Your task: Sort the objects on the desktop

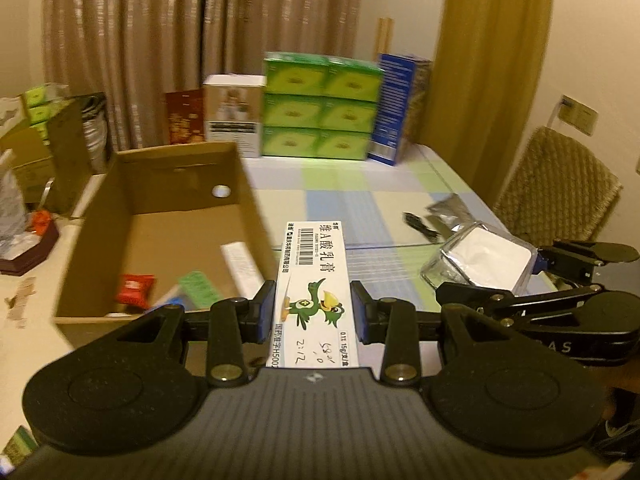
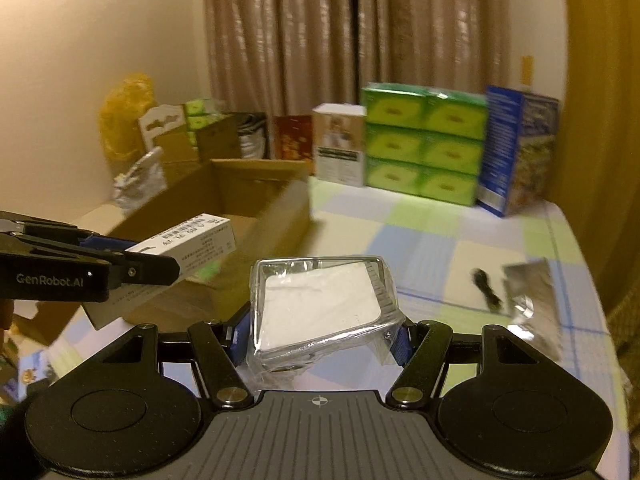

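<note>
Left gripper [image 1: 313,310], marked "GenRobot.AI", clamps a white ointment carton [image 1: 310,276] printed "维A酸乳膏"; right gripper [image 2: 320,334] clamps a plastic-wrapped white box [image 2: 320,308]; cardboard box [image 1: 240,184] at ten o'clock.

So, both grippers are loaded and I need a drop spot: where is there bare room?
Free: the checked cloth between the cardboard box and the foil packet; also the box's far floor. Crowded: its near end and the back row by the green cartons.
</note>
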Demonstrator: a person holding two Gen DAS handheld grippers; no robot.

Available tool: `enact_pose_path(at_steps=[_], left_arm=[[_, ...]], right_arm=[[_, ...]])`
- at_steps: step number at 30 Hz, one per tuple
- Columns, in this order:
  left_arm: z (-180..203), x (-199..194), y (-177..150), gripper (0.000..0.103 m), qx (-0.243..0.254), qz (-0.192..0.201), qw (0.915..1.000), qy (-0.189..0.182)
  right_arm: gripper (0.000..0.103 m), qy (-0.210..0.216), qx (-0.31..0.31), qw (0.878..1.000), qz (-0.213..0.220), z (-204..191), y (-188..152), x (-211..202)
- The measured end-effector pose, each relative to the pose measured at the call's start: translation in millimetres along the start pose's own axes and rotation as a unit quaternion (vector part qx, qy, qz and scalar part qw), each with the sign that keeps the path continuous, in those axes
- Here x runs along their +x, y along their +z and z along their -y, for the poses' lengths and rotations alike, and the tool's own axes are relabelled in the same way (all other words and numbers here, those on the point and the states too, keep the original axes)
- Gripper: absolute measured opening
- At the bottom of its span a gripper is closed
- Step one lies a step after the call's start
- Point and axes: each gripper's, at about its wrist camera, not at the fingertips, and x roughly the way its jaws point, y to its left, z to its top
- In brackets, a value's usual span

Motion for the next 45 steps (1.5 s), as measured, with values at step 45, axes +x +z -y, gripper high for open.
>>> enact_pose_path(at_steps=[45], left_arm=[[-91.3, 1.5, 4.2, 0.033, -0.040, -0.007, 0.9977, 0.054]], right_arm=[[0.063, 0.061, -0.013, 0.998, -0.013, -72.9, 46.3, 84.2]])
